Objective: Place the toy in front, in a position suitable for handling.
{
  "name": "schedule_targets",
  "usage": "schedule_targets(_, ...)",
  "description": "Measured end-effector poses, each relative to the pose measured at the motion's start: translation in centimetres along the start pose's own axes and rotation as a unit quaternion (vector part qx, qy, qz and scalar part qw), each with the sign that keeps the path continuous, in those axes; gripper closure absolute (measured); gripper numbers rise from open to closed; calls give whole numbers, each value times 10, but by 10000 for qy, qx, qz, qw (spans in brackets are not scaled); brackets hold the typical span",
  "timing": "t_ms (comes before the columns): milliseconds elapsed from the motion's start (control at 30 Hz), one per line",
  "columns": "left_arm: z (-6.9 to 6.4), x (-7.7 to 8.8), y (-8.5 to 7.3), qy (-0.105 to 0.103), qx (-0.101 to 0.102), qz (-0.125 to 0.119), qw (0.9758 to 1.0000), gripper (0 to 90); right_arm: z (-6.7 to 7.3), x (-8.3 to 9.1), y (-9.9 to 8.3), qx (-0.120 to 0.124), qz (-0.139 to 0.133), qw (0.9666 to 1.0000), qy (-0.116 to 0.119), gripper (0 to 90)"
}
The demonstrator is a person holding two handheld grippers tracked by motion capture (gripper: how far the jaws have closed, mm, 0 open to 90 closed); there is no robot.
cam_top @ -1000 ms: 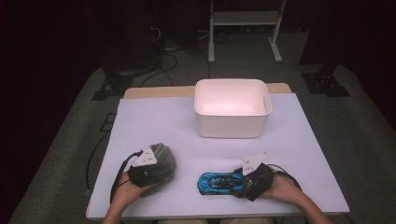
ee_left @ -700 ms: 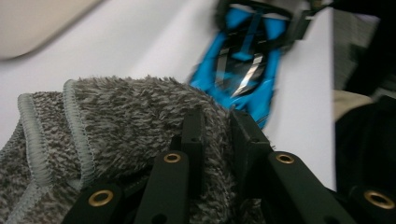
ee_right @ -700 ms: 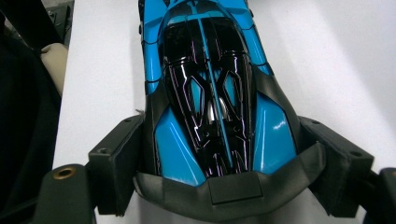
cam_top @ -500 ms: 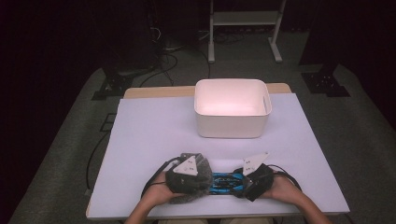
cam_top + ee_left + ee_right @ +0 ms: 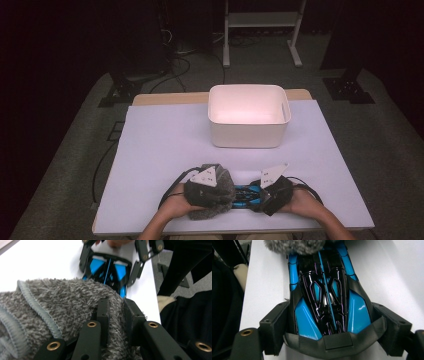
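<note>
We have our left gripper (image 5: 116, 312) clamped nearly closed on a grey cloth (image 5: 62, 307), a fold of the pile pinched between its jaws. Our right gripper (image 5: 337, 325) grips the rear of a blue car (image 5: 324, 297), one jaw pressed on each flank. The cloth lies over the car's nose. Both sit at the near edge of the table (image 5: 165, 145), well apart from the white bin (image 5: 248, 116) farther back.
</note>
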State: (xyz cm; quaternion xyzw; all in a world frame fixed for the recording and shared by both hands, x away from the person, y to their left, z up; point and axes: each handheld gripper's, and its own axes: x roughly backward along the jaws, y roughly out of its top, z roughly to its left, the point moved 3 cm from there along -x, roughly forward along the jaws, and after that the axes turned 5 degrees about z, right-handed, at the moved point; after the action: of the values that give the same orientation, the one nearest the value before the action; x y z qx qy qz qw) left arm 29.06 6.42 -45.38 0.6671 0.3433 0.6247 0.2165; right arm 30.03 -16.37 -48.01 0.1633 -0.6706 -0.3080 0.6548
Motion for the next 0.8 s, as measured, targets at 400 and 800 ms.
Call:
schedule_targets(400, 4, 22, -25, 285, 103, 372, 9988, 758, 0, 0, 0, 69, 10, 10000, -38, 205)
schedule_targets(800, 1, 2, 8, -140, -92, 204, 9996, 758, 1, -1, 0, 72, 37, 10000, -57, 205)
